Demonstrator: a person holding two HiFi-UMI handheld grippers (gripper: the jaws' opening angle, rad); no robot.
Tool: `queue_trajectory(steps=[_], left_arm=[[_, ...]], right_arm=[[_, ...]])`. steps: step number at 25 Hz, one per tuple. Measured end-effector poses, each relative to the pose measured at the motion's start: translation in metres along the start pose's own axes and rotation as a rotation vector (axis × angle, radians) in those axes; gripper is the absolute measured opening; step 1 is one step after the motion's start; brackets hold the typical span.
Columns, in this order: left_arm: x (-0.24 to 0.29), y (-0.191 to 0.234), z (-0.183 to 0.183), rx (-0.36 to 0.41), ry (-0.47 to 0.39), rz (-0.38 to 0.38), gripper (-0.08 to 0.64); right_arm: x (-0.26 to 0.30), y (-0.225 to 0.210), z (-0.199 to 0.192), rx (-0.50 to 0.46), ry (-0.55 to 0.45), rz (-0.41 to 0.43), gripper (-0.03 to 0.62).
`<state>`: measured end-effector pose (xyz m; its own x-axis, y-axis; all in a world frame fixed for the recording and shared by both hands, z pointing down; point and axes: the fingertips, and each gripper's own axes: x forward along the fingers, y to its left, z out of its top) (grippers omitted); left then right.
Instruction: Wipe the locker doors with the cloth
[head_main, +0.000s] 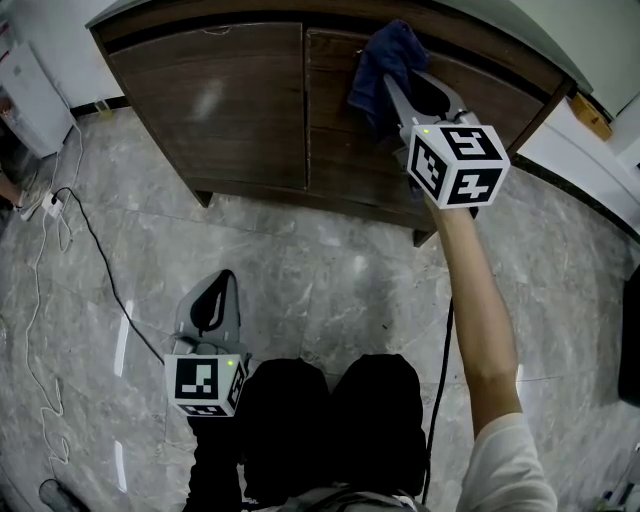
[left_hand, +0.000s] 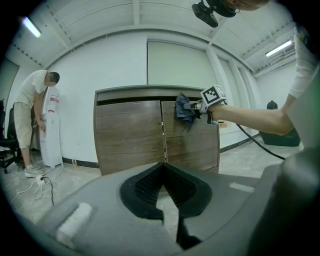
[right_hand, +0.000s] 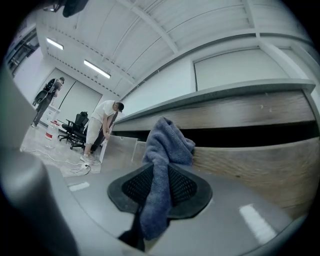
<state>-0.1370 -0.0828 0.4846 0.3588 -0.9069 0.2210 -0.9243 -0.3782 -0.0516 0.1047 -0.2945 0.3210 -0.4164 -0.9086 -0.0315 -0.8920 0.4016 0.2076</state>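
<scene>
The brown wooden locker has a left door (head_main: 220, 100) and a right door (head_main: 345, 160). A dark blue cloth (head_main: 385, 62) is bunched against the upper part of the right door. My right gripper (head_main: 393, 95) is shut on it, arm stretched forward. In the right gripper view the cloth (right_hand: 167, 140) hangs down between the ribbed pads, and the right gripper (right_hand: 161, 172) faces the door just under the locker's top gap. My left gripper (head_main: 213, 292) hangs low over the floor by my knees, shut and holding nothing. The left gripper (left_hand: 161, 167) looks at both doors (left_hand: 129, 135) and the cloth (left_hand: 184, 112).
A white appliance (head_main: 30, 95) stands left of the locker, with a power strip (head_main: 50, 205) and thin cables (head_main: 100, 265) trailing over the marble floor. A person (left_hand: 32, 120) stands by that appliance. A black cable (head_main: 440, 370) runs below my right arm.
</scene>
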Motion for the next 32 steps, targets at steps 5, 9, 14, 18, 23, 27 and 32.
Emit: queue_trajectory(steps=[5,9,14,18,23,27,32], left_arm=[[0.0,0.0,-0.003,-0.002,0.006,-0.003,0.002],[-0.002,0.005,-0.004,-0.001,0.008,0.009,0.002],[-0.002,0.007,-0.007,-0.003,0.019,0.014,0.002],[-0.001,0.009,-0.014,-0.003,0.028,0.015,0.002],[0.002,0.01,-0.015,-0.002,0.038,0.017,0.002],[0.004,0.012,-0.02,-0.001,0.046,0.019,0.002],[0.007,0.014,-0.025,-0.003,0.059,0.024,0.002]], right_arm=[[0.001,0.01,-0.033,-0.005,0.033,0.008,0.089],[0.002,0.019,-0.064,-0.009,0.057,0.013,0.089],[0.003,0.032,-0.111,0.002,0.097,0.031,0.089],[0.003,0.046,-0.157,0.008,0.16,0.063,0.089],[0.005,0.062,-0.203,0.027,0.221,0.097,0.089],[0.006,0.075,-0.237,0.043,0.288,0.124,0.089],[0.007,0.088,-0.278,0.067,0.366,0.153,0.09]])
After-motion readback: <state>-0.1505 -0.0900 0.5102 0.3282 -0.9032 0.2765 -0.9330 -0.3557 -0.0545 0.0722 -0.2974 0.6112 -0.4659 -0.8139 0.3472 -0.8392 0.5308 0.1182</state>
